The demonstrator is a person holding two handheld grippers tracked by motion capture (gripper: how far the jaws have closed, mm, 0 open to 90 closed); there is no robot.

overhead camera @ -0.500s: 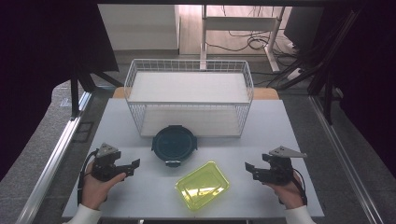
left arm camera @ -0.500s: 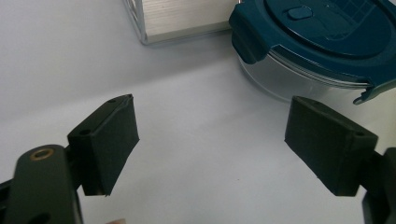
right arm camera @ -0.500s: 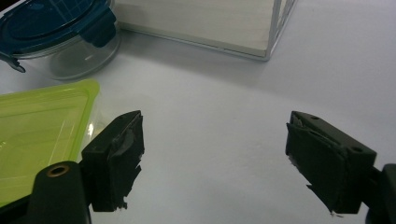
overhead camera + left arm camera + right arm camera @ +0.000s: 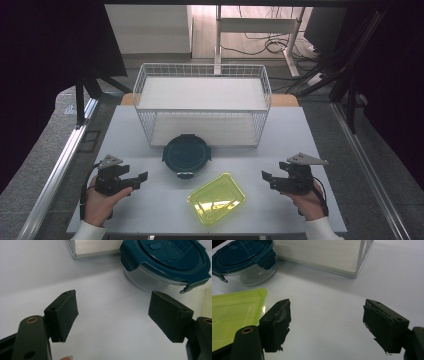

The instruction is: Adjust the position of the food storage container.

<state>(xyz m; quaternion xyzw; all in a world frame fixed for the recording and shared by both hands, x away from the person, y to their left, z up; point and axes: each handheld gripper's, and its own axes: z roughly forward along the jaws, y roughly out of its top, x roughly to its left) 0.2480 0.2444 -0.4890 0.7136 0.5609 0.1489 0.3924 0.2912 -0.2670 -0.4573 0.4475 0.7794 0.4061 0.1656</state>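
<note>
Taken against the picture from half a second earlier, almost nothing has changed: the round clear-glass container with the dark teal clip-on lid [image 4: 186, 155] is found at the same spot, just in front of the white wire basket [image 4: 150, 131], and the flat lime-green translucent plastic lid [image 4: 216, 199] lies as it did, in front of the container and slightly to its right, apart from it. The left gripper [image 4: 142, 177] is held low over the white table [image 4: 130, 135], well to the left of the container, with its jaws spread wide and nothing between them; in the left gripper view only bare tabletop is seen between the pads [image 4: 65, 315], with the container ahead and to the right. The right gripper [image 4: 266, 178] is held well to the right of the container, level with the green lid, its jaws likewise wide and empty. Both grippers are pointed inward toward the two things. From this stillness it is judged that the work has not yet been started: no thing is touched, and an approach to the container or the green lid is what remains to be made first.
</note>
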